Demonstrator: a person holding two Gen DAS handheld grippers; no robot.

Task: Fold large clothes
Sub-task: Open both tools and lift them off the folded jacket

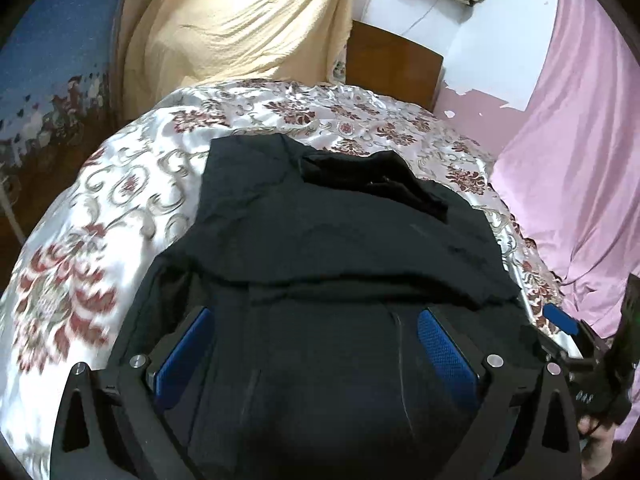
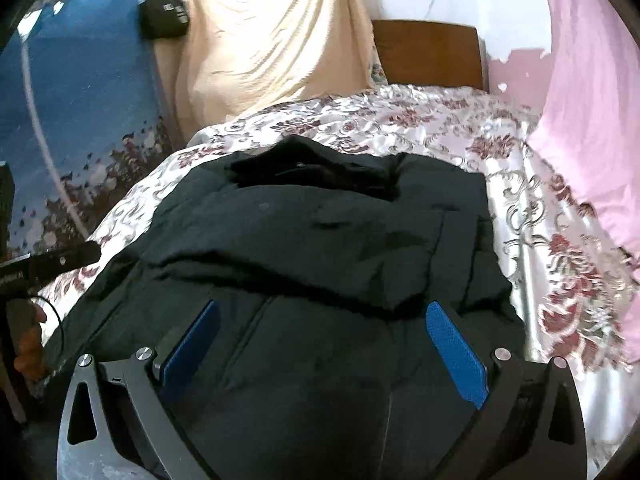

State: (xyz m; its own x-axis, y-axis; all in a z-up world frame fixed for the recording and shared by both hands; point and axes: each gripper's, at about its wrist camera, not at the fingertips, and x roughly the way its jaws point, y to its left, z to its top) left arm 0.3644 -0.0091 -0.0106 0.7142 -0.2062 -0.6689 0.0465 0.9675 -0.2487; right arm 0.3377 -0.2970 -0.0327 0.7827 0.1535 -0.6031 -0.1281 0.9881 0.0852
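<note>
A black jacket (image 1: 340, 240) lies folded over on the floral bedspread (image 1: 100, 240), its collar end (image 1: 372, 180) at the far side. In the left wrist view my left gripper (image 1: 316, 314) hovers over the jacket's near part, its blue pads (image 1: 444, 348) wide apart and pressing on nothing. The right gripper's blue pad (image 1: 560, 318) shows at the jacket's right edge. In the right wrist view my right gripper (image 2: 324, 306) stands open above the same jacket (image 2: 320, 232), with nothing pinched. A hand (image 2: 30, 344) holding the left gripper's black body (image 2: 60, 260) shows at the left edge.
A cream cloth (image 1: 240, 20) hangs behind the bed, beside a wooden headboard (image 1: 392, 64). A pink sheet (image 1: 572, 160) drapes along the right, a blue patterned cloth (image 2: 80, 80) along the left. A black bag (image 2: 164, 16) hangs at the back left.
</note>
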